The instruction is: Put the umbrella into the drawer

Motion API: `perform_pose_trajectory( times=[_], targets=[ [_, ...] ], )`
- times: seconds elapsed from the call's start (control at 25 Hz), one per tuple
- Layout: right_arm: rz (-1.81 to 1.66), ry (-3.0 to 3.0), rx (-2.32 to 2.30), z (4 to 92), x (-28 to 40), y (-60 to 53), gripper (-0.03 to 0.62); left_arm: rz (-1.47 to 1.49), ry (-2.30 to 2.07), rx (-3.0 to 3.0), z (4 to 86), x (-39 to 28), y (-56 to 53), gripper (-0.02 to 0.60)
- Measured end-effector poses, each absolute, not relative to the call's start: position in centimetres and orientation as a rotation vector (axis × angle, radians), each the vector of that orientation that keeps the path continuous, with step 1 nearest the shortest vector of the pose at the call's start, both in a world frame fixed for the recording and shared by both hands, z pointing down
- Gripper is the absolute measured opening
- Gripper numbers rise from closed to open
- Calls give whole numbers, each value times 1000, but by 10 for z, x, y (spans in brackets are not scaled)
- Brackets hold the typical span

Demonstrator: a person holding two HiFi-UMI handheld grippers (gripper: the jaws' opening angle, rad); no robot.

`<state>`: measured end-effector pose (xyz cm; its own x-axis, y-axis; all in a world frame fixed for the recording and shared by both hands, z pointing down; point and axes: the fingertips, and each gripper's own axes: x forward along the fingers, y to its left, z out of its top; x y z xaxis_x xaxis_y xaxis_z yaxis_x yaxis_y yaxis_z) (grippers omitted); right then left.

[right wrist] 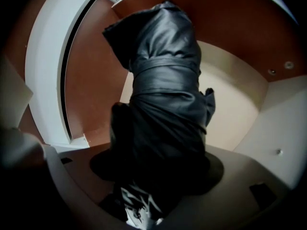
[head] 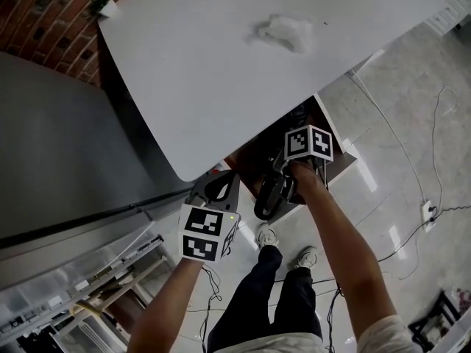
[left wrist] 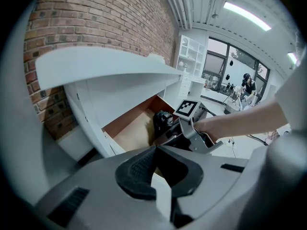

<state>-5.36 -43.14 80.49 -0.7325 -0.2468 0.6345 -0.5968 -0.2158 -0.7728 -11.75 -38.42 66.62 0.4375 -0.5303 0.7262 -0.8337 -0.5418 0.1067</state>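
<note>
A black folded umbrella [head: 268,197] [left wrist: 163,120] [right wrist: 163,90] lies in the open brown drawer [head: 246,155] [left wrist: 130,129] [right wrist: 232,114] under the white table [head: 221,72]. In the right gripper view its near end lies between the jaws of my right gripper [head: 284,185] [left wrist: 178,134] [right wrist: 160,140], which stand wide. I cannot see the pads pressing on it. My left gripper [head: 225,178] [left wrist: 156,150] is shut on nothing. It hangs just left of the drawer, by the table's edge.
A crumpled white thing [head: 284,31] lies on the table top. Cables and a power strip [head: 429,210] run over the tiled floor at right. Metal shelving [head: 88,285] stands at lower left. A brick wall [left wrist: 96,18] backs the table. The person's shoes [head: 268,235] stand below the drawer.
</note>
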Motion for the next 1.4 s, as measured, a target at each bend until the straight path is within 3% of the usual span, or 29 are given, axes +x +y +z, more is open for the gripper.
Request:
perform_pose_trajectory(
  times=[0.56, 1.16, 1.4],
  targets=[
    [1899, -1794, 1099, 750, -6, -412, 313, 873, -1185, 2274, 619, -105, -373, -2],
    [1560, -2039, 1225, 577, 61, -403, 310, 740, -1286, 2317, 504, -76, -372, -2],
    [1206, -2153, 1276, 501, 82, -380, 301, 671, -1311, 2361, 452, -57, -362, -3]
  ],
)
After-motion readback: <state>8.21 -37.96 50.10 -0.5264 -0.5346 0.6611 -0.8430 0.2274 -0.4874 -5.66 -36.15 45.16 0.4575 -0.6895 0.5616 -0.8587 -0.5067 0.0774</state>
